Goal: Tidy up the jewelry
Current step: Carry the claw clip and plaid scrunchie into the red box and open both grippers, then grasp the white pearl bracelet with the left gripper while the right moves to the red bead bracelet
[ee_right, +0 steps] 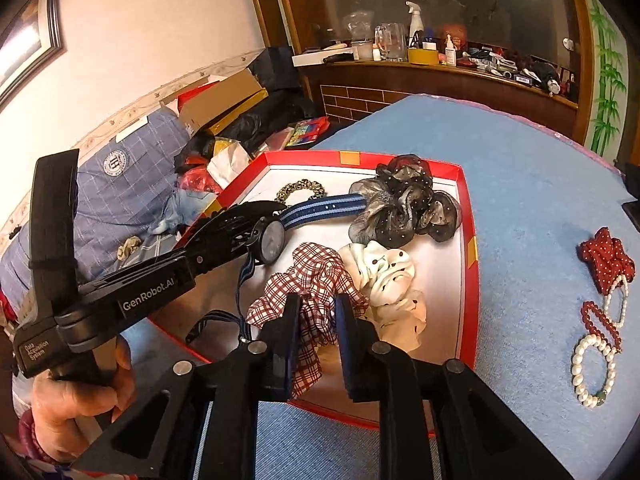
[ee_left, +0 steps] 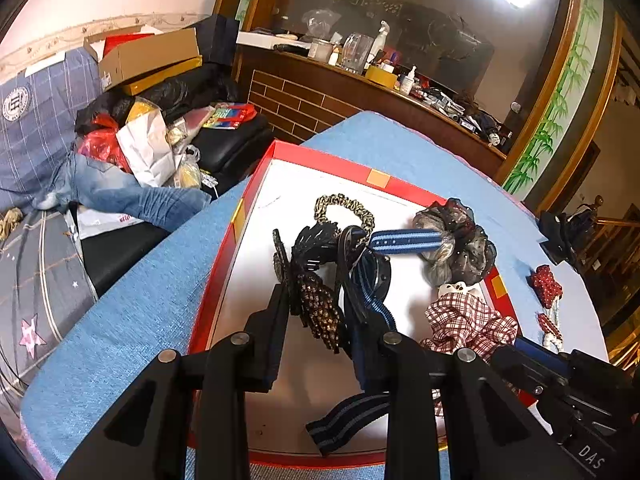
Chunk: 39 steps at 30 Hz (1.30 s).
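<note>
Left tongs stand with their jaws parted around a dark beaded hair clip and the watch, without pinching either as far as the left wrist view shows; right tongs hang with jaws apart over the plaid scrunchie, holding nothing. All of these lie inside the red tray on the blue tabletop, along with a grey gauze scrunchie, a cream scrunchie and a leopard-print hair tie. Outside it, to the right, a pearl bracelet, a red bead bracelet and a red dotted bow rest on the cloth. The watch is probably the heaviest piece: its case looks hard and smooth, likely to slip, while the striped strap is limp fabric that gives a surer hold close to the case. Scrunchies are soft and light and can be pinched anywhere on a fold. The bracelets are loose strings of round beads, best lifted by hooking 1 finger through the loop. Both tongs cover the tray's near part, so the strap's lower end and the clip's full outline are hard to follow.
</note>
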Each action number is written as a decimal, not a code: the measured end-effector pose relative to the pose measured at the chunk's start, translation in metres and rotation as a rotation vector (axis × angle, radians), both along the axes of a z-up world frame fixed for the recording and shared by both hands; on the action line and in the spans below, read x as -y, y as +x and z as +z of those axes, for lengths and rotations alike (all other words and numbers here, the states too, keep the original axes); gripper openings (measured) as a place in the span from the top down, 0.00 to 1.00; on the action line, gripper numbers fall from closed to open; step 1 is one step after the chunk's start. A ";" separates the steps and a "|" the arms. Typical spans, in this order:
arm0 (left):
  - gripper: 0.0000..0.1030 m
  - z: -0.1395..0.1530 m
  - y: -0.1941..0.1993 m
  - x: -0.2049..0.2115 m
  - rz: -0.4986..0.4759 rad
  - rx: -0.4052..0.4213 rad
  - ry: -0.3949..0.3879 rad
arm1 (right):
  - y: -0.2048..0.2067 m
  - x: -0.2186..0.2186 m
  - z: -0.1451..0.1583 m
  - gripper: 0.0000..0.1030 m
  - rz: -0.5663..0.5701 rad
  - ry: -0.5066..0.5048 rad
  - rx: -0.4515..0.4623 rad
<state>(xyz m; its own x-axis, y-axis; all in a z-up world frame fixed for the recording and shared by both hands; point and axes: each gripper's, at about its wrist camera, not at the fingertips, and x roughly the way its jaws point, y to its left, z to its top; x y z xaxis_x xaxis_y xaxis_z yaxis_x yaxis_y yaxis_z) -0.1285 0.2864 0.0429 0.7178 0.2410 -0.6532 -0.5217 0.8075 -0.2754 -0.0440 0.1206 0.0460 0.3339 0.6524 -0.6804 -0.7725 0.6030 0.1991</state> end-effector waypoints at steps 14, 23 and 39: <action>0.67 0.039 -0.008 0.029 -0.016 0.058 0.108 | 0.004 0.046 0.032 0.78 -0.047 0.121 -0.001; 0.63 0.055 0.013 0.080 -0.166 0.068 0.124 | 0.069 0.150 0.035 0.78 -0.264 0.148 -0.056; 0.63 0.001 0.133 0.242 -0.649 -0.124 -0.090 | 0.137 0.261 0.011 0.79 -0.525 0.164 -0.174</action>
